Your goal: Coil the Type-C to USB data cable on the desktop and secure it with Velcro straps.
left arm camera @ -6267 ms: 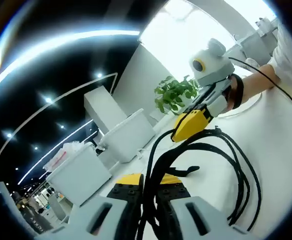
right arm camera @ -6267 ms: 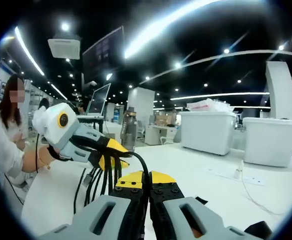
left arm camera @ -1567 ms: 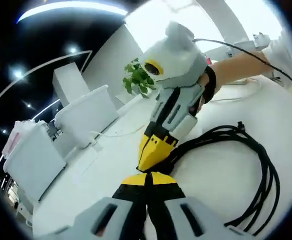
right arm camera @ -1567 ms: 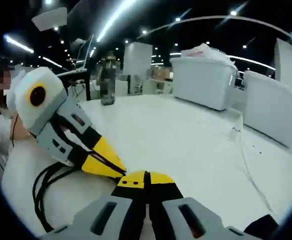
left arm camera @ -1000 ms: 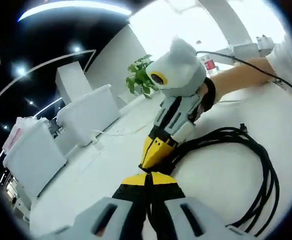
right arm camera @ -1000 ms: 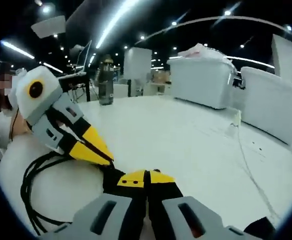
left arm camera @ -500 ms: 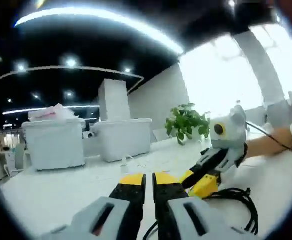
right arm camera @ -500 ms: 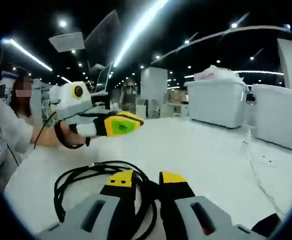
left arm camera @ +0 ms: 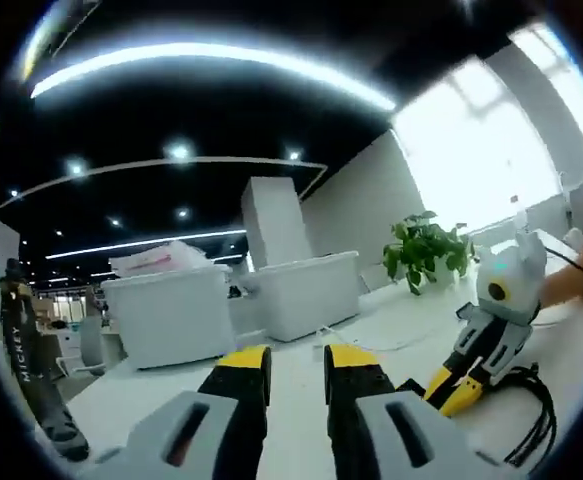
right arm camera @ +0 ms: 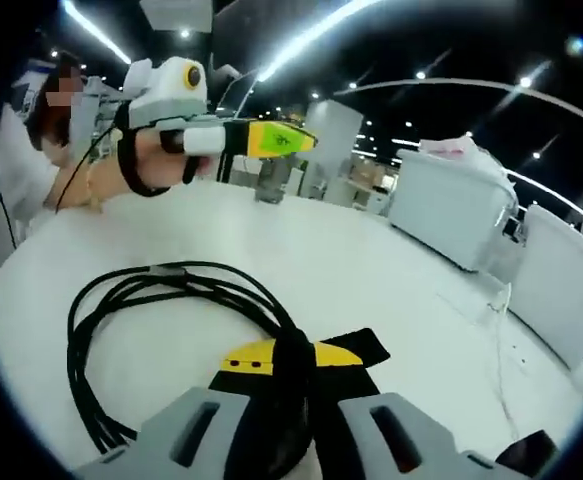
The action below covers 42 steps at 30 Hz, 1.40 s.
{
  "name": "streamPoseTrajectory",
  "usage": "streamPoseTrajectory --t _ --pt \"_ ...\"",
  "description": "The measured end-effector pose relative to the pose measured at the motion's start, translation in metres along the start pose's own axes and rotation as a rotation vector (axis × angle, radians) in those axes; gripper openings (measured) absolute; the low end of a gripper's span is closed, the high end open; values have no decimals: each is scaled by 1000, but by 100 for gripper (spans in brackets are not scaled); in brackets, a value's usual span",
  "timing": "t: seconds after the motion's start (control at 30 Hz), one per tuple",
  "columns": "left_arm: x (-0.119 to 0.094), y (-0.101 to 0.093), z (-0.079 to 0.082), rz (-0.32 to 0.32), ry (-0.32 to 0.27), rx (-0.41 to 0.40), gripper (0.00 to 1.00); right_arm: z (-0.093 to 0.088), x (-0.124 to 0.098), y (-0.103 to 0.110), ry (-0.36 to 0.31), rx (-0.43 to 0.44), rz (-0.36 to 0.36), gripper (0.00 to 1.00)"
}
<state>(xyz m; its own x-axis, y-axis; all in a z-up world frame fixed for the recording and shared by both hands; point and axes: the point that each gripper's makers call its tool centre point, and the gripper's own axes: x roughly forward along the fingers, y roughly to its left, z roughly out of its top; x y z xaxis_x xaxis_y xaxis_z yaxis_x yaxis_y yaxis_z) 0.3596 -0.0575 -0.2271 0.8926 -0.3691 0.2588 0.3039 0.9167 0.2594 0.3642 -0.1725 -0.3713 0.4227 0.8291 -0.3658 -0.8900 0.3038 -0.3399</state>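
Black cable (right arm camera: 161,300) now released by left tongs (left arm camera: 296,362).

Left claw (left arm camera: 296,362) hangs raised, jaws slightly apart; right claw (right arm camera: 289,356) is clamped shut, low.

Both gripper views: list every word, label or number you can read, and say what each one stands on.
"MICKEY": printed lengthwise down the dark bottle at the left of the left gripper view.
Green label on the left claw, in the right gripper view: it bears a dark mark, too blurred to read.
Black cable: no print can be made out.
No other text is readable.
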Motion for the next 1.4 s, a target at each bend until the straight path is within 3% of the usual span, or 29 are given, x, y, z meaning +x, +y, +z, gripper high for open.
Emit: streamPoseTrajectory --t 0.07,0.13,0.17,0.23,0.3,0.43,0.63,0.73,0.77,0.83,0.93,1.03,1.17,1.23,1.3,1.4 --pt "-12 25 2 70 -16 -11 21 2 2 -2 10 -21 3 8" --pt "-18 50 -2 134 -19 -76 20 15 11 -9 -13 -14 0 7" --pt "-21 66 -6 168 -5 -57 20 21 14 -11 -22 -14 -5 7" --pt "-26 86 -13 222 30 -9 20 52 25 -22 -91 -14 -45 6" --pt "-31 101 -16 273 22 -32 20 79 40 -24 -119 -45 -33 6" --pt "-39 110 -21 308 32 -30 20 114 94 -13 -118 -106 54 6" --pt "-39 116 -34 340 56 -8 20 118 162 27 -122 -40 206 6" --pt "-38 114 -39 332 81 -11 20 120 184 37 -111 -67 194 9" --pt "-38 114 -39 332 81 -10 20 124 185 36 -129 -20 181 10" --pt "-38 112 -39 322 84 -7 20 129 177 34 -153 150 174 12" --pt "-37 109 -40 314 87 -7 20 137 153 18 -220 216 133 13" --pt "-35 105 -43 304 91 -16 20 135 109 -5 -266 297 37 15" --pt "-33 91 -38 276 90 -30 19 120 24 -39 -310 333 -139 18" --pt "-30 78 -28 249 70 -53 19 107 -19 -59 -327 366 -271 20" --pt "-25 57 -8 228 18 -108 19 93 -59 -79 -339 392 -398 22" --pt "-18 26 7 186 10 -128 20 67 -101 -97 -335 440 -530 24"
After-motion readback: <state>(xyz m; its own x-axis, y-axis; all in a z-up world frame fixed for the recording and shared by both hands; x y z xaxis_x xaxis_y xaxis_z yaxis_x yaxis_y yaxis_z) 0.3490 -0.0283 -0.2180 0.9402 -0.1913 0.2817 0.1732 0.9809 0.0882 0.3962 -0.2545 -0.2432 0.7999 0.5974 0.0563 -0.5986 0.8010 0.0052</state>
